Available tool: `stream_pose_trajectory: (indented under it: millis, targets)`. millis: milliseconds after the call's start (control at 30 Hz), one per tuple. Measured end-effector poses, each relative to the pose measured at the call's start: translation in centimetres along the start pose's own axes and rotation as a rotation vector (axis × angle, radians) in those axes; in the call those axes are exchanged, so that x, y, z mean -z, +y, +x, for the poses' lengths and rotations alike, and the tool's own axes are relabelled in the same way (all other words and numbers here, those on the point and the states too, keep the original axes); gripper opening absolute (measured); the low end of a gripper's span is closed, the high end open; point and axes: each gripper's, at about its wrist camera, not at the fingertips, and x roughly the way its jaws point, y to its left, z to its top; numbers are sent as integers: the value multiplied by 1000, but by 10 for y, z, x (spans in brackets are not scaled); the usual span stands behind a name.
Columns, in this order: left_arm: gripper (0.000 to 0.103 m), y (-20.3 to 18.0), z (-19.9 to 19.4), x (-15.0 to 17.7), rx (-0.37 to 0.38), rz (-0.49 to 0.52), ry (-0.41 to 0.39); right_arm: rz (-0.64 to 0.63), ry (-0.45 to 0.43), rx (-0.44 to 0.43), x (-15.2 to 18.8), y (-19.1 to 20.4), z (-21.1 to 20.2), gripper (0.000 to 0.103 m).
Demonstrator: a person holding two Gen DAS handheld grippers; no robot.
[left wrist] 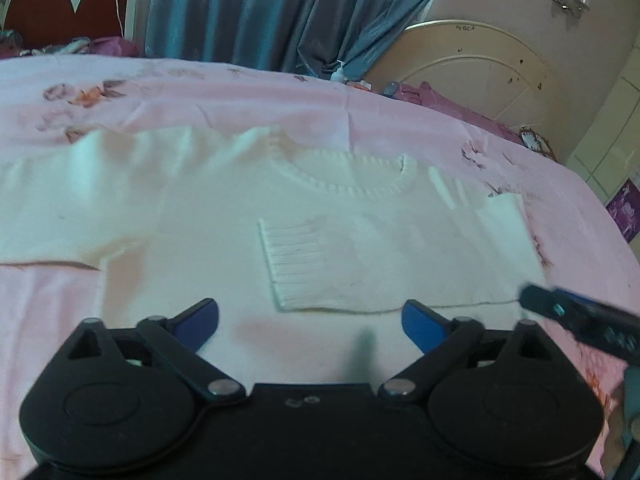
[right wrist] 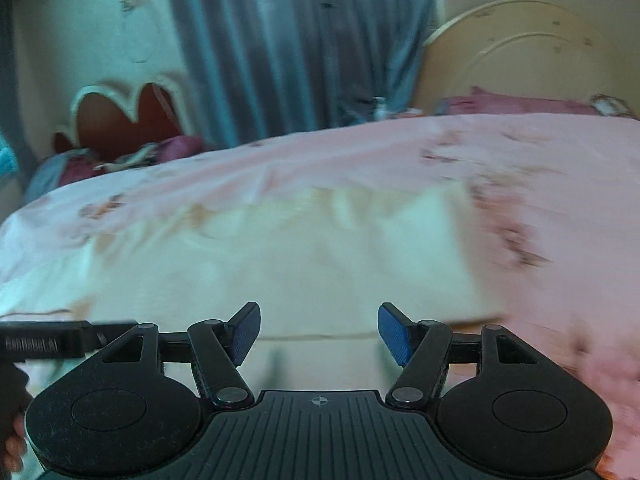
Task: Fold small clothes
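Here, a white knitted sweater (left wrist: 248, 216) lies flat on the pink bedspread (left wrist: 240, 92), one sleeve folded across its chest. The left gripper (left wrist: 310, 322) and right gripper (right wrist: 319, 330) hover above its hem, jaws spread and empty.

A bed (left wrist: 240, 92) covered by a pink floral sheet (left wrist: 168, 84) carried everything. A white knit sweater (left wrist: 224, 216) lay flat on it, one sleeve folded across the chest, the other spread sideways. Purple bedding (left wrist: 460, 104) sat by the headboard.
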Motion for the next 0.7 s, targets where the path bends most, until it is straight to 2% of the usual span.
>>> stream_pose_trajectory:
  millis: [33,67,167,333,400,433,533,600,700]
  targets:
    - [51,-1,5,1,16,-4,4,12,3,11,2,-6,-1,65]
    - [37,1,10,2,40,-14,20,26,5,22,5,-14,-2,65]
    - [37,4,20,2,39,-53,3,53,14,56,10,-30,-4,65]
    - [53,1,26,-5,52,-130,-16,60,30,90,13,-41,2,65]
    - [53,1,27,-7,65,-173,-25,61,37,102,14,-44,7,65]
    - [49,2,27,-8,71,-184,-32,64,37,106,15,-45,10,65]
    - [9,4,30,-10,70,-189,-41,66,39,114,14,-46,17,64]
    - [6,7,29,-11,63,-190,-52,67,36,110,12,-46,22,64]
    - [5,7,14,-16,73,-169,-120,59,30,111,8,-43,28,64]
